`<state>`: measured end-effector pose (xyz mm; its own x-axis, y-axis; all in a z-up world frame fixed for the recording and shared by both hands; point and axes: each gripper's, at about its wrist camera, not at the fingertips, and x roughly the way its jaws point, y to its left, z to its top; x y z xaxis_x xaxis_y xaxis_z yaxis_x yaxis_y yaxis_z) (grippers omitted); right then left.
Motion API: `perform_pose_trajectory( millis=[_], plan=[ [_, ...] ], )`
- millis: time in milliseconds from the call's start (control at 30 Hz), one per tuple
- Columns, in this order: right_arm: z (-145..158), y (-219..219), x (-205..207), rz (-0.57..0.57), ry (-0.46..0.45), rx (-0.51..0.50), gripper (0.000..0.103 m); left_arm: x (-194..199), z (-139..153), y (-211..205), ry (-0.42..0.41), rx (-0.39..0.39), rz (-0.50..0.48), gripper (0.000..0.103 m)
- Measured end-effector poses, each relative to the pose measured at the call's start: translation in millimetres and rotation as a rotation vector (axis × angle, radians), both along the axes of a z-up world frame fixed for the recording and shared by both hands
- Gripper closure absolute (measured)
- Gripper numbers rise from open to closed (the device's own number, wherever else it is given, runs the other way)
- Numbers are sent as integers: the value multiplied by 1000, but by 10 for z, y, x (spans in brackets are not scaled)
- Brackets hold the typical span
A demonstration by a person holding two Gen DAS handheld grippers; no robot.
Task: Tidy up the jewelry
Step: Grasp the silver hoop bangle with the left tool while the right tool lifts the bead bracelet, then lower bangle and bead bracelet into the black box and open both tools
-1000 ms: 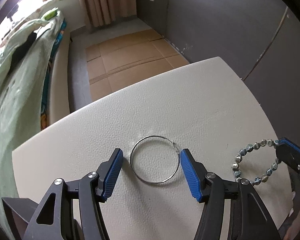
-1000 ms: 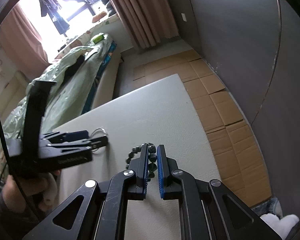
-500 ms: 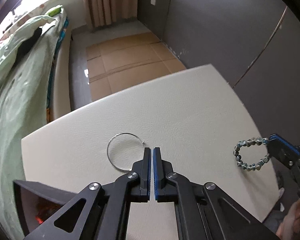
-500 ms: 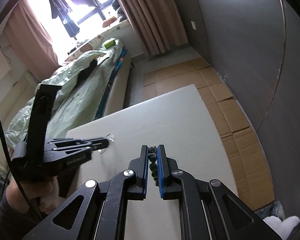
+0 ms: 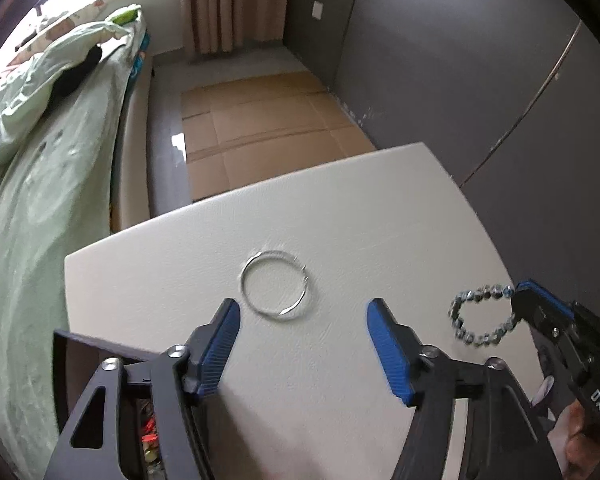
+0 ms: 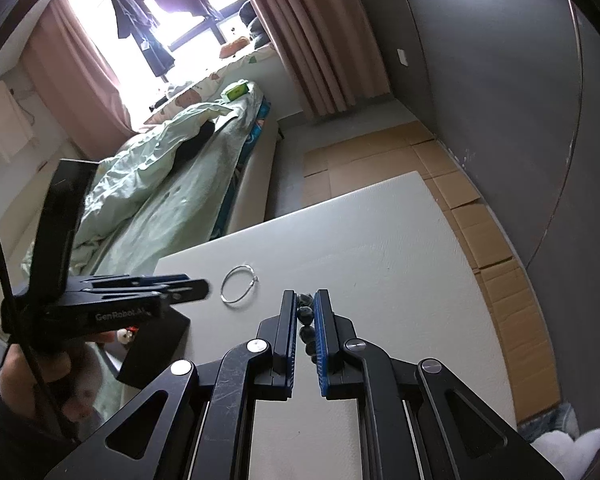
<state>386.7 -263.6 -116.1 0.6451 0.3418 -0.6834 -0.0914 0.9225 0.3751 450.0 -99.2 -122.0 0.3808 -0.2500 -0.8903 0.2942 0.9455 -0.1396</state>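
Left wrist view showed the left claw [image 5: 303, 320], its jaws just opened, spread above the wire hoop [image 5: 275, 283], which lay flat on the worktop [image 5: 372, 216], untouched and still to be stored. Right claw [image 6: 305, 322] pinched the beaded bracelet [image 5: 482, 312], its loop hanging stretched sideways toward the hoop, not yet put away.
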Motion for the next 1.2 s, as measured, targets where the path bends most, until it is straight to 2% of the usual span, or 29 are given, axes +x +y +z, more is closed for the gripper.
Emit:
perform_pose_trajectory(
  millis=[100,167,233,400,500,567,600,733,1200],
  plan=[
    [4,-33,5,-1,-5,-2,94,16,-73,-53,4,11,-23,36],
    [-16,-89,18,-6,0,8,94,44,-150,-126,7,42,-43,44],
    [-38,-145,30,-14,7,18,94,84,-232,-177,22,63,-55,58],
    [-45,-212,28,-21,6,21,94,154,-416,-240,39,124,-68,68],
    [-45,-232,26,-19,6,31,94,162,-516,-238,56,152,-70,80],
    [-34,-228,32,-17,5,36,94,127,-514,-235,29,158,-80,88],
    [-17,-221,27,-14,2,40,94,126,-517,-237,32,155,-85,101],
    [43,-148,4,7,-14,47,94,85,-440,-211,16,145,-90,102],
    [222,244,-59,72,-63,58,94,-190,263,250,-56,12,-47,102]
  ],
)
